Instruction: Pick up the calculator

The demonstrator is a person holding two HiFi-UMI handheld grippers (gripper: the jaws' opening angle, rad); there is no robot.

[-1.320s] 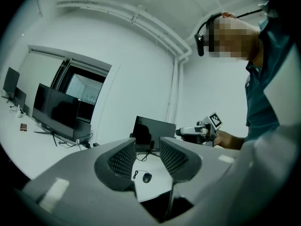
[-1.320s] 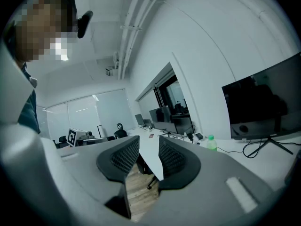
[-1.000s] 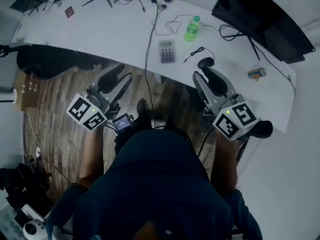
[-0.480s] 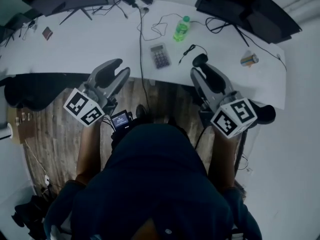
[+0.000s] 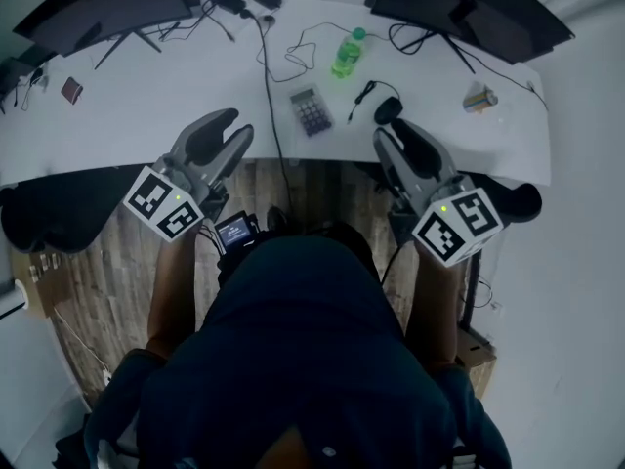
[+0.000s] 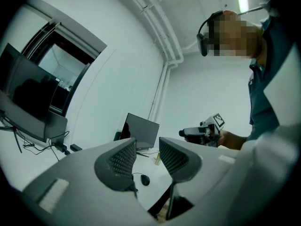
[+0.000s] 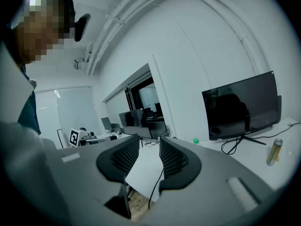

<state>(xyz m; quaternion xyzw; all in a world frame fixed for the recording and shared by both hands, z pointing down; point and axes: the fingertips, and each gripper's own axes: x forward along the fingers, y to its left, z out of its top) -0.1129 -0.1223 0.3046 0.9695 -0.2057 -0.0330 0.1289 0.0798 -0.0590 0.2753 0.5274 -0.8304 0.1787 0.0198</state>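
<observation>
The grey calculator (image 5: 312, 110) lies flat on the white table (image 5: 176, 96), near its front edge, in the head view only. My left gripper (image 5: 237, 127) is to the left of it, with its fingertips just over the table's edge; its jaws stand open and empty (image 6: 147, 147). My right gripper (image 5: 390, 130) is to the right of the calculator at the same edge, beside a black mouse (image 5: 388, 110), and it too is open with nothing between its fingers (image 7: 149, 147). Neither gripper touches the calculator.
A green bottle (image 5: 346, 55) stands behind the calculator, and a can (image 5: 479, 98) lies at the table's right end. A black cable (image 5: 271, 106) runs across the table and over its front edge, just left of the calculator. Dark monitors (image 5: 469, 13) line the back. Wooden floor (image 5: 312, 189) lies below.
Both grippers have moved forward from over the floor to the table's front edge. The table and calculator now sit closer to them in the head view. Both jaws have stayed apart.
</observation>
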